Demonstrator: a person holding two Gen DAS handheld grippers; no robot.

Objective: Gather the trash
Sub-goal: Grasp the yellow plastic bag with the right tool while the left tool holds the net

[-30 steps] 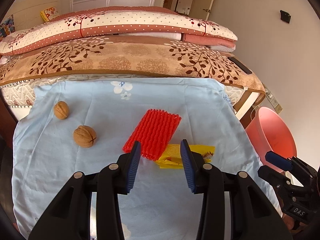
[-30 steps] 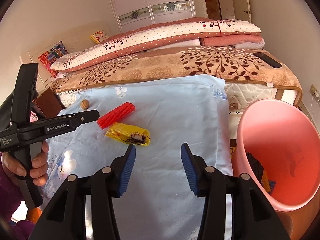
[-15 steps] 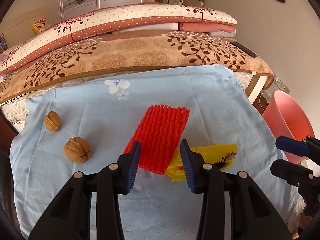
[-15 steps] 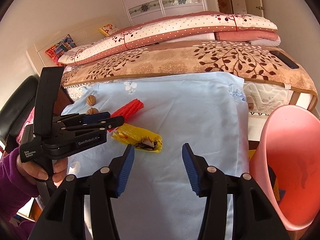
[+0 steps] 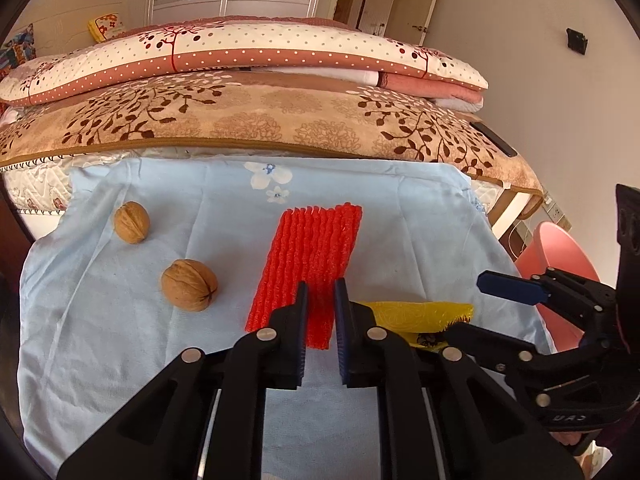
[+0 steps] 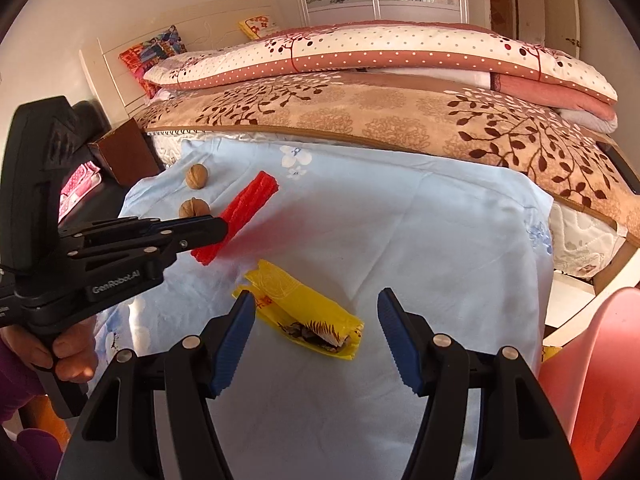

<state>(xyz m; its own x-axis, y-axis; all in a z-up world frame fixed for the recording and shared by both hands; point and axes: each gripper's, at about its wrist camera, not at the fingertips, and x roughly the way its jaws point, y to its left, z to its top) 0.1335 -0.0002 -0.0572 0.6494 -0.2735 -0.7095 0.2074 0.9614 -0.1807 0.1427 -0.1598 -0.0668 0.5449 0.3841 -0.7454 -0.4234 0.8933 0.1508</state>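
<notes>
Two walnuts (image 5: 189, 285), one red foam net (image 5: 310, 268), one yellow wrapper (image 6: 304, 316)

2 walnuts (image 5: 189, 285) (image 5: 131, 223) on light-blue sheet (image 5: 404, 216); folded quilts (image 5: 240, 52) behind

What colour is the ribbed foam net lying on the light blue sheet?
Bright red; the ribbed foam net shows best in the left wrist view.

1. I see a bright room lit by warm daylight, and both views are well exposed.
2. On the pale blue floral bedsheet (image 5: 420, 240) soft shadows lie beside the two brown walnuts (image 5: 189, 285), and I see no harsh glare.
3. The red ribbed foam fruit net (image 6: 236, 216) casts a reddish tint onto the sheet beside it.
4. Fisheye bending curves the brown leaf-patterned blanket (image 5: 280, 120), and dark vignetting fills every corner.
5. I find both views sharp in the middle and slightly soft toward the edges.
</notes>
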